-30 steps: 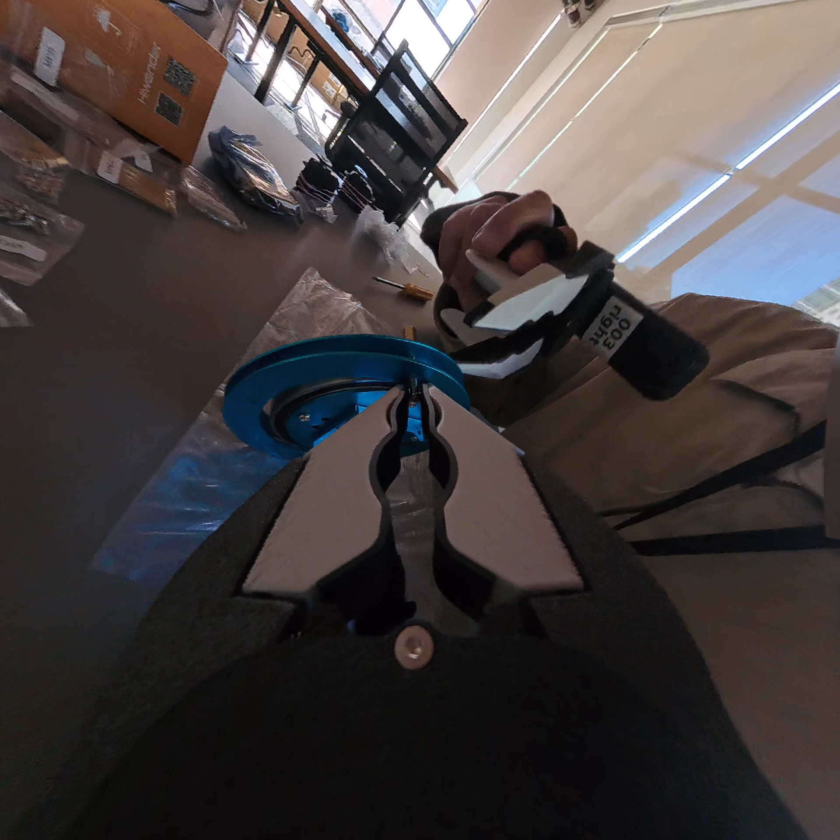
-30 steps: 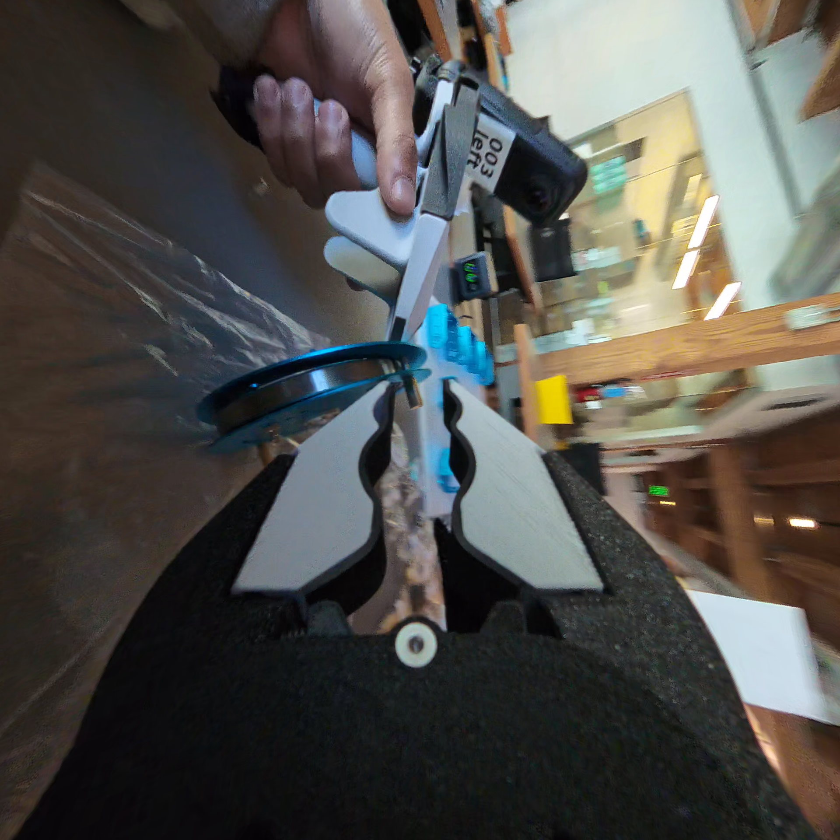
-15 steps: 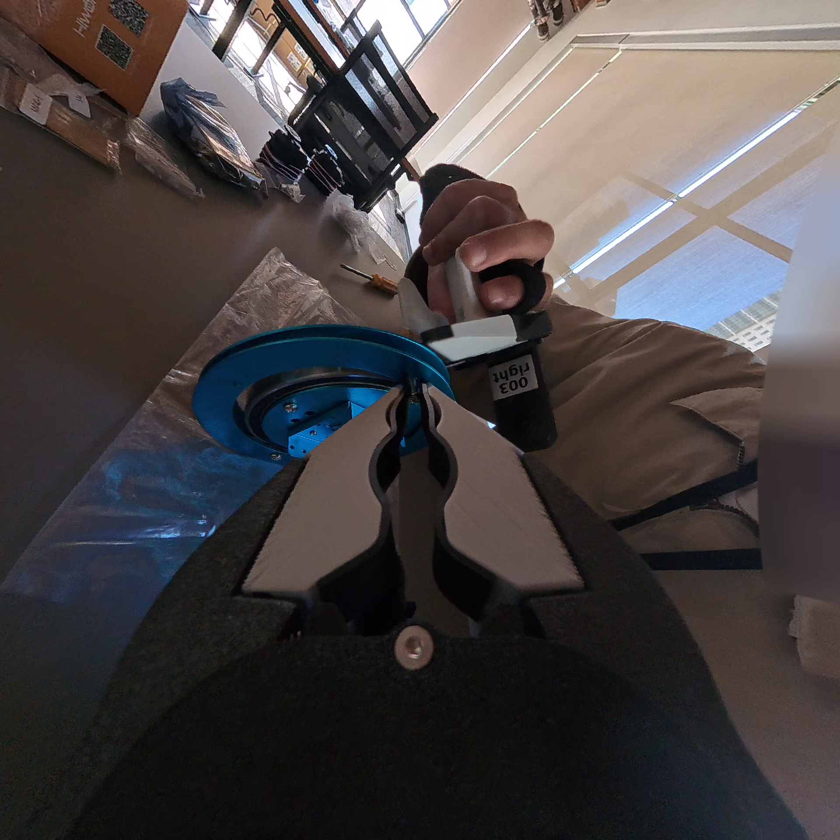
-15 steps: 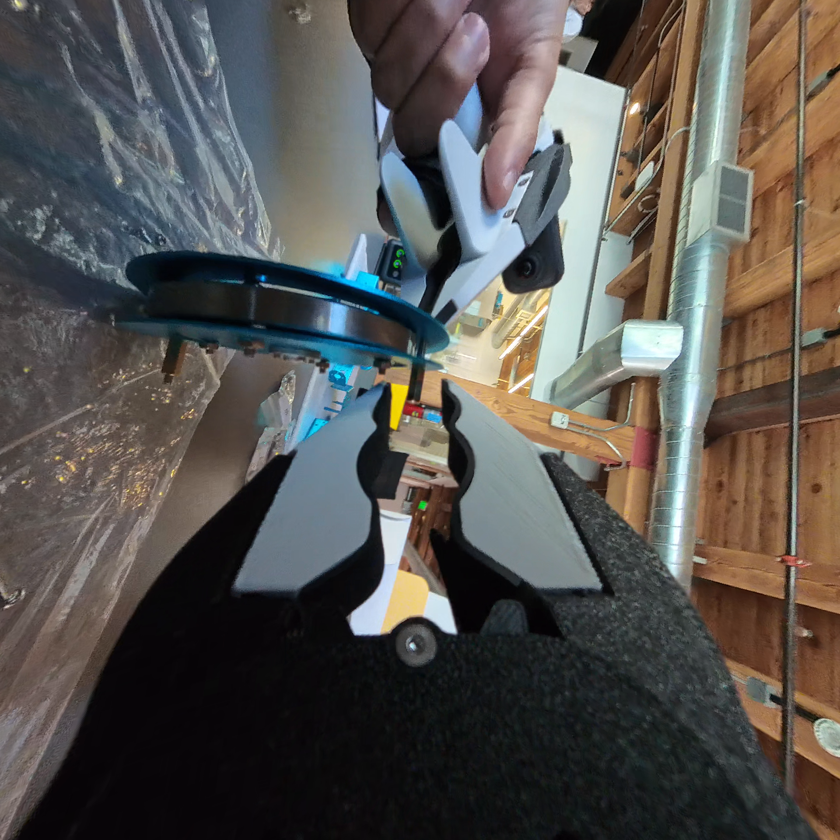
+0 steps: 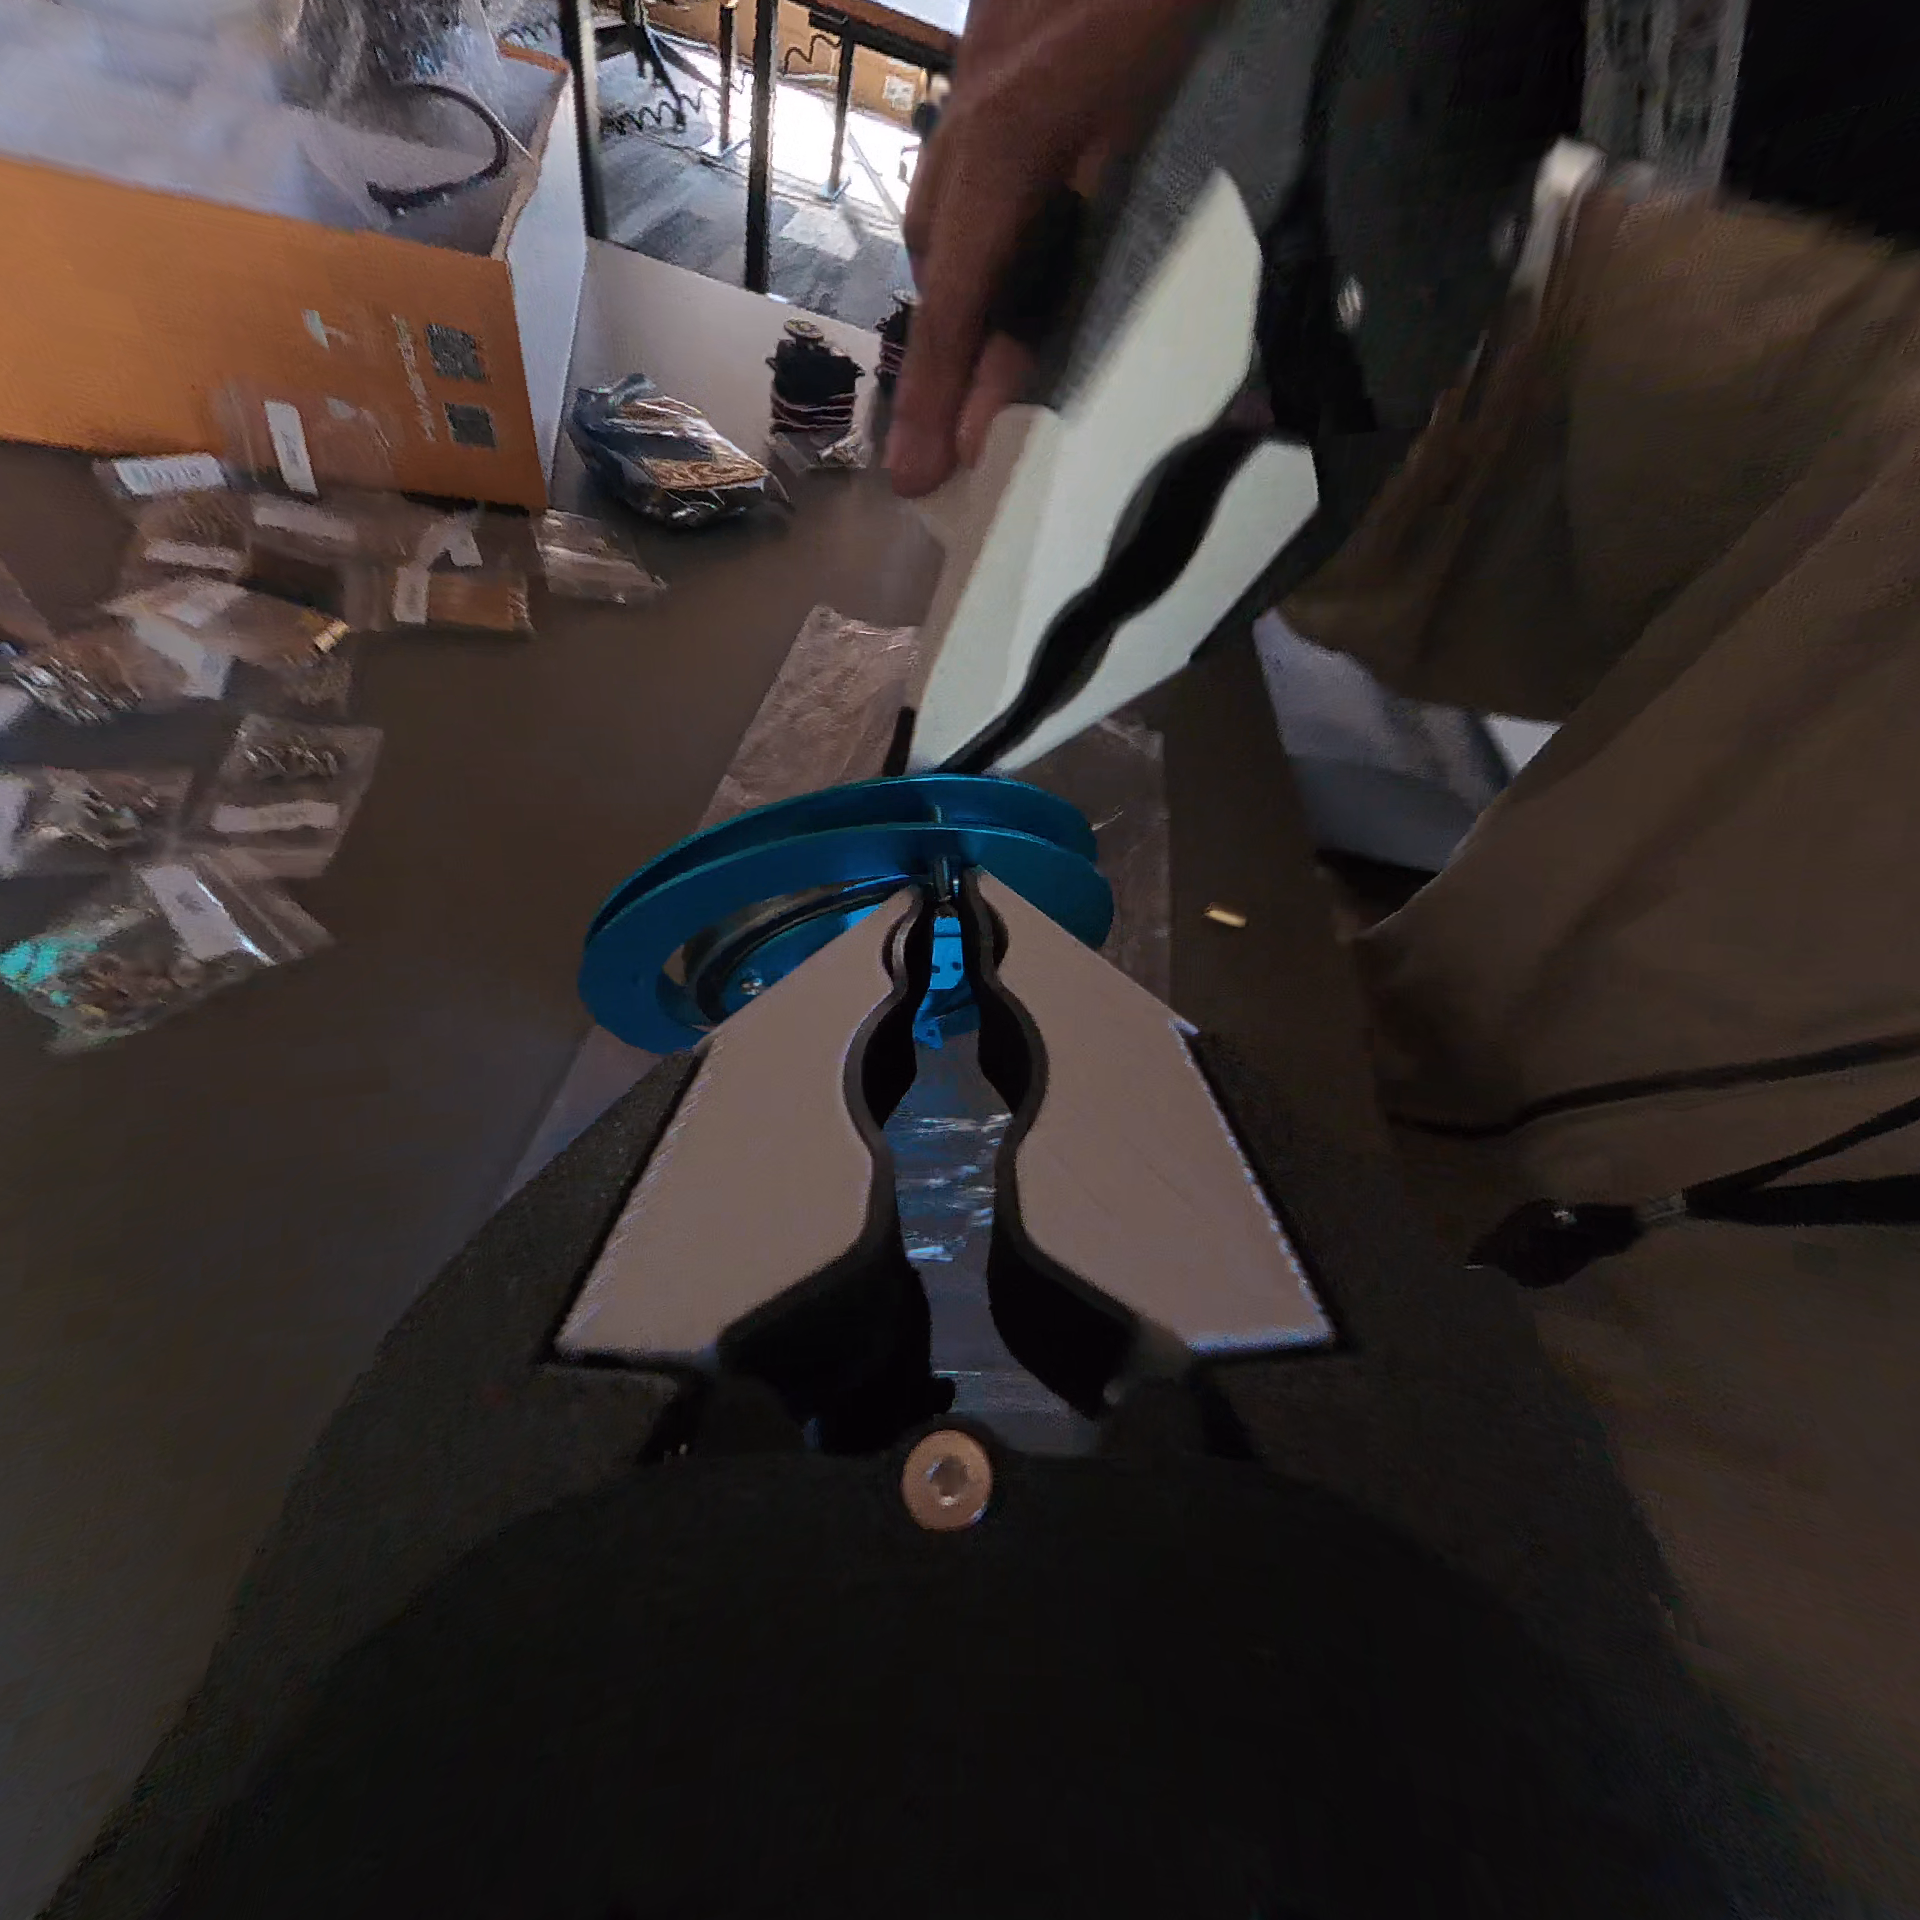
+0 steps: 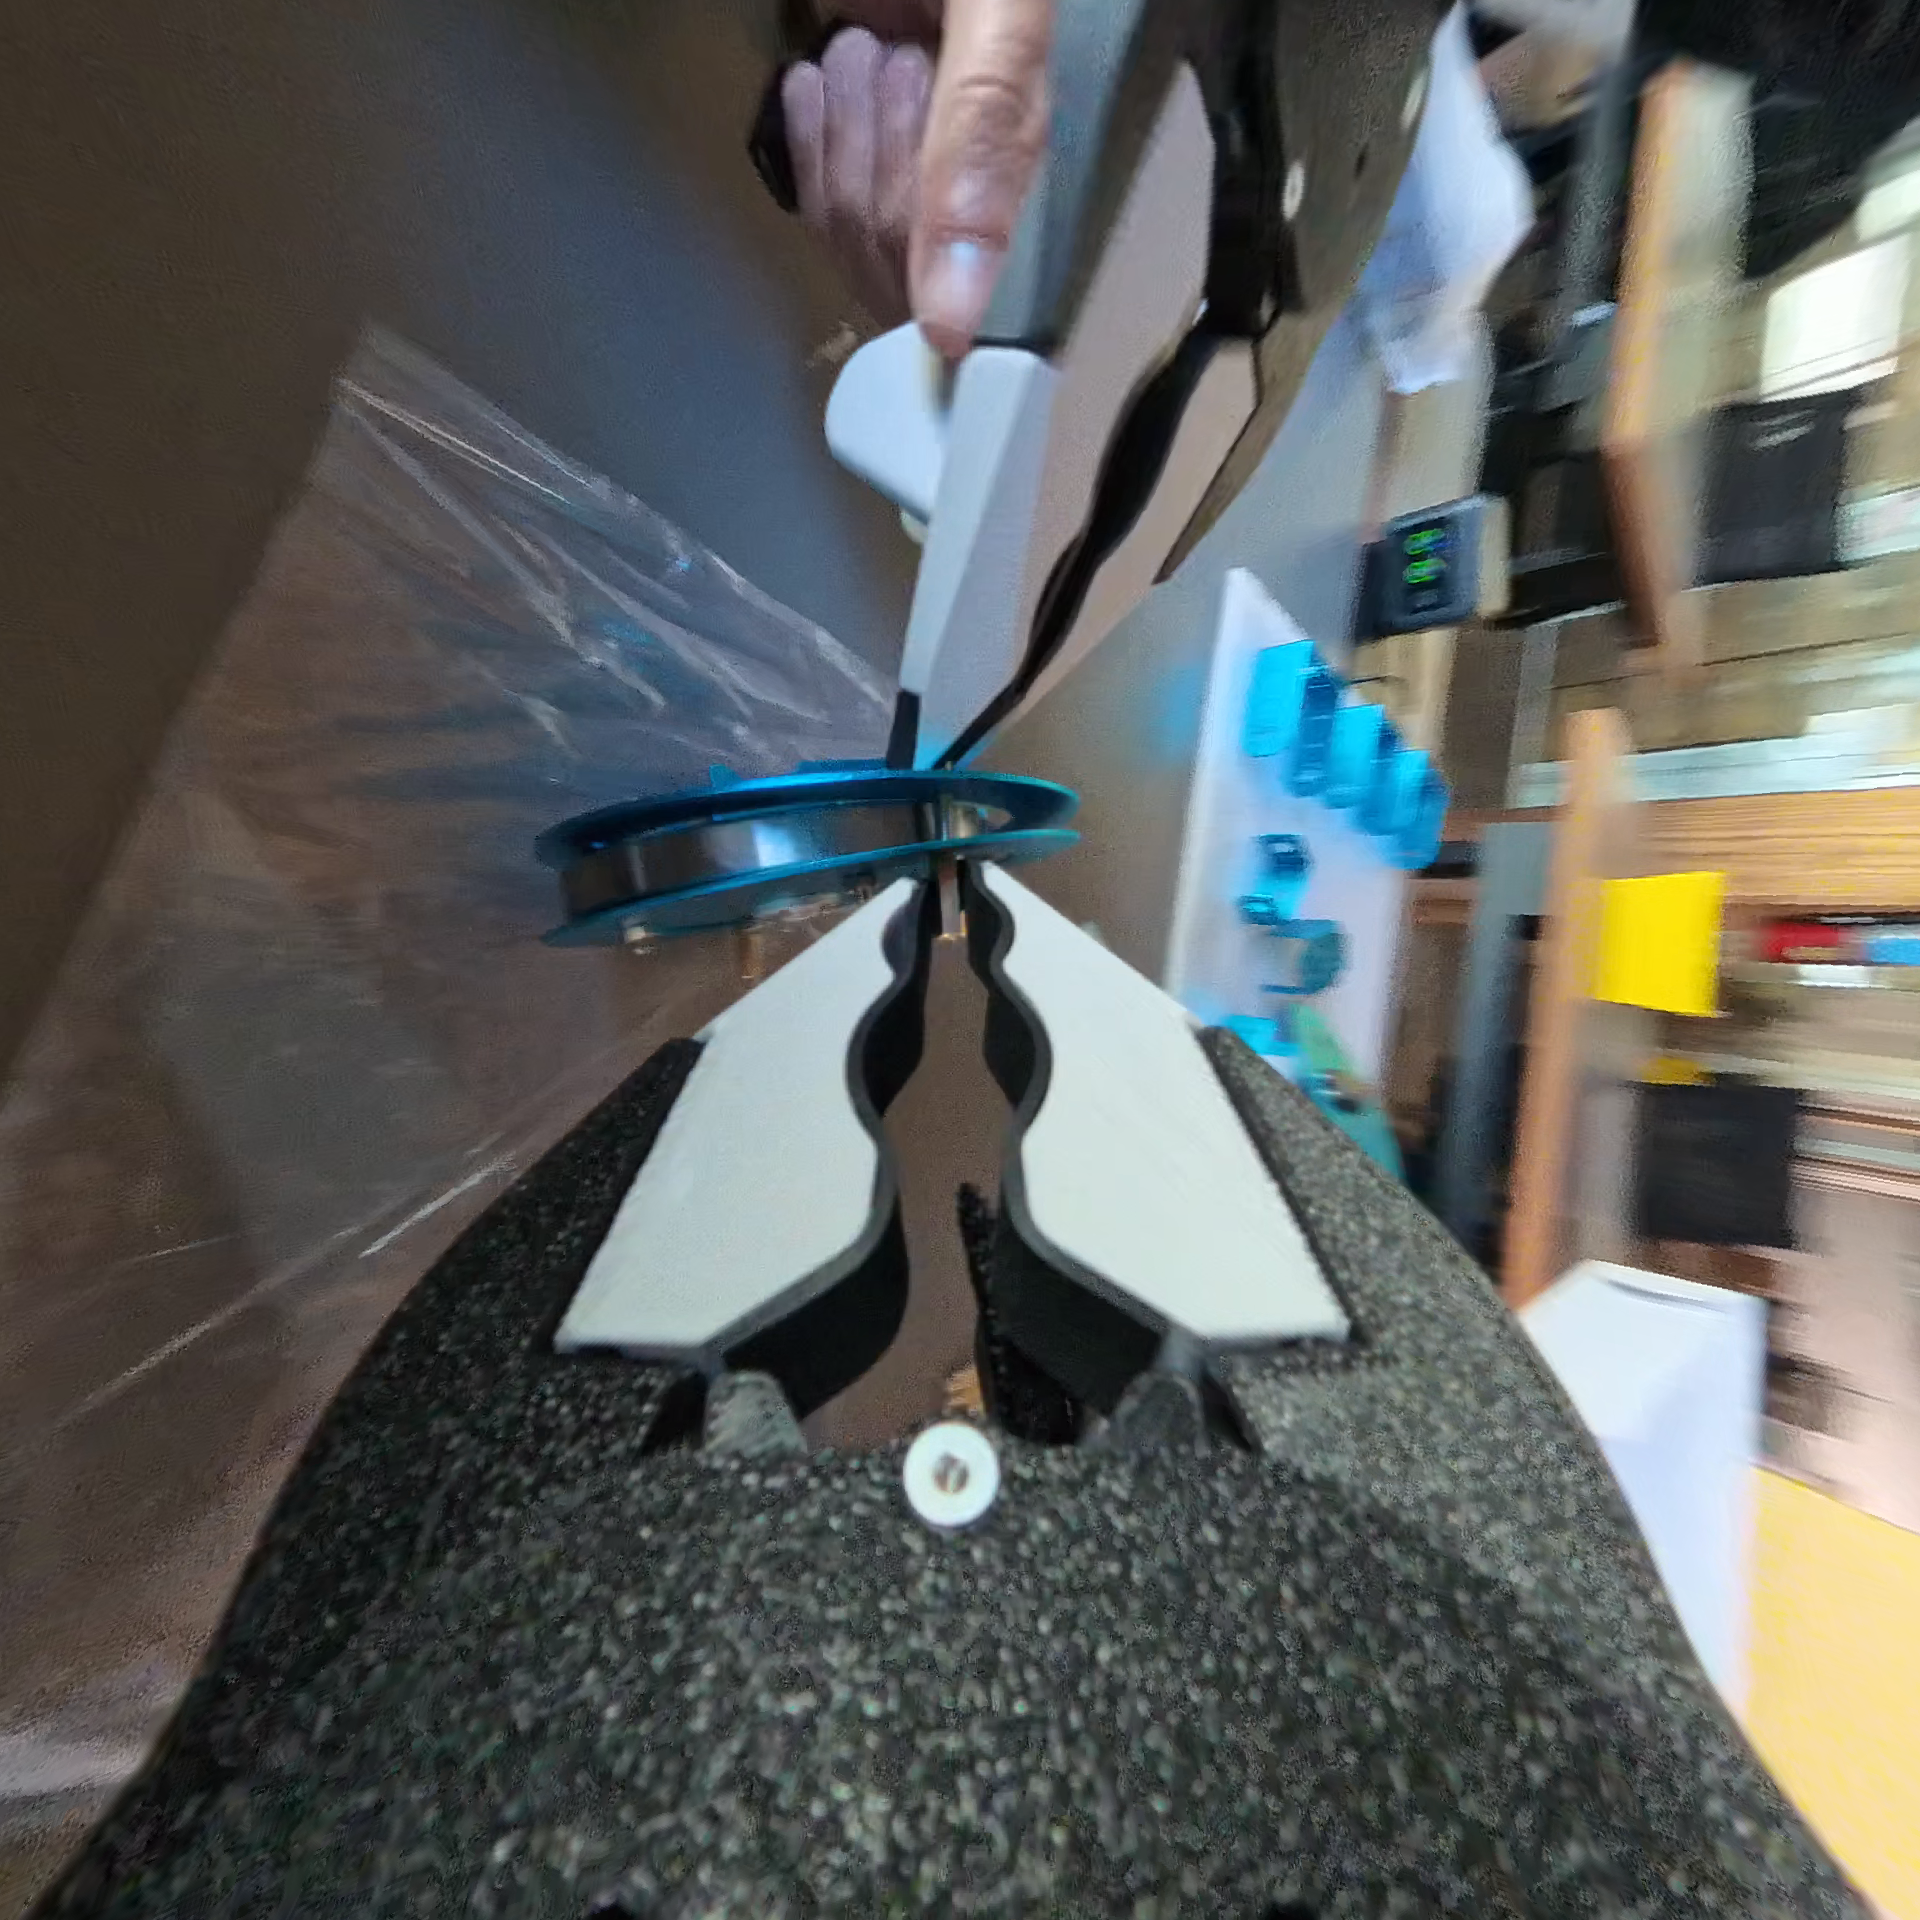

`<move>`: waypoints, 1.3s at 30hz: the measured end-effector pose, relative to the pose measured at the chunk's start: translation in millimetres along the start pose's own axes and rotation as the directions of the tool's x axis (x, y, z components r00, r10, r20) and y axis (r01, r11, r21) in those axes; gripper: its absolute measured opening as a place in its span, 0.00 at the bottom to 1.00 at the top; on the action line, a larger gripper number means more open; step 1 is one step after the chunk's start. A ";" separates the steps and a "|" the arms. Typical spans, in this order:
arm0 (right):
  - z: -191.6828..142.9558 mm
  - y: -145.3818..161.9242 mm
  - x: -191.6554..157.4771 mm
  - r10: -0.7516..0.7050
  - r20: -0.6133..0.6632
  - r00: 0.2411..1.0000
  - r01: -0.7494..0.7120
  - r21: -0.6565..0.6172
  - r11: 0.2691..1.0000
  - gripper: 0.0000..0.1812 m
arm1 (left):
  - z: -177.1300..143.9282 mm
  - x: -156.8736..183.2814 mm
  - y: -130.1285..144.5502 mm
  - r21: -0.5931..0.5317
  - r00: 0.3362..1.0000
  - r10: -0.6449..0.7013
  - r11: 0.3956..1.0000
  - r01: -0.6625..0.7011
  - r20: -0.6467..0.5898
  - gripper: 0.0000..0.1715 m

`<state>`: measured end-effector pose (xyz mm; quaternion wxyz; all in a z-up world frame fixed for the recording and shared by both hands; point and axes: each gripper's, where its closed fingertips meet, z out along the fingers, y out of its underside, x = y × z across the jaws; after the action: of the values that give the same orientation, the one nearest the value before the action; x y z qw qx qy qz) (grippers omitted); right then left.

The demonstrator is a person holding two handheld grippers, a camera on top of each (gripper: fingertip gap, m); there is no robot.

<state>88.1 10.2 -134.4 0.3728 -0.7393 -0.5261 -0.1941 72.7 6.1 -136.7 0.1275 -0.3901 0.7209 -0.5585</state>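
Observation:
A blue disc assembly (image 5: 665,951), two blue rings with a black ring between them, is held above a clear plastic bag (image 5: 831,686). My left gripper (image 5: 943,883) is shut on its near rim at a small post. The right gripper (image 5: 1091,582) comes down from above and meets the same rim. In the right wrist view the assembly (image 6: 727,842) is edge-on, and my right gripper (image 6: 945,909) is shut on a short metal post under its rim. The left gripper (image 6: 966,623), in a person's hand, meets the rim from the far side.
An orange cardboard box (image 5: 260,332), several small bags of parts (image 5: 208,644) and black servo motors (image 5: 810,384) lie on the grey table (image 5: 312,1195). A person's tan clothing (image 5: 1662,727) fills the right. A white board with blue parts (image 6: 1299,831) stands behind the assembly.
Both views have swung round with the blue assembly. My right gripper, half a second ago parted beside the disc, now pinches the post under its rim. My left gripper has kept its hold.

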 end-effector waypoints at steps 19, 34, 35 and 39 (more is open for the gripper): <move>-19.8 1.3 -27.4 0.712 0.624 -0.321 -0.485 -0.754 0.443 0.02 | 13.5 6.9 -0.5 -0.555 0.145 0.939 0.303 -0.774 0.311 0.01; 0.1 6.2 -4.3 0.262 0.211 0.942 -0.275 0.038 0.961 0.19 | 3.3 -1.9 -4.6 0.016 0.993 0.084 0.996 -0.086 0.086 0.01; -1.7 5.3 -3.7 0.221 0.105 0.970 -0.226 0.044 0.973 0.15 | 2.9 -2.6 -4.9 0.027 0.998 0.017 0.999 -0.019 0.059 0.01; -2.9 10.8 -3.4 -0.021 -0.247 0.969 0.004 -0.067 0.998 0.11 | 5.4 5.5 -4.3 0.039 0.979 -0.180 0.982 0.184 -0.098 0.01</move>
<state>97.1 4.1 -138.5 0.4097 -0.7179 -0.4733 -0.3045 74.1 -1.9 -133.2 0.0510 -0.4244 0.6738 -0.6028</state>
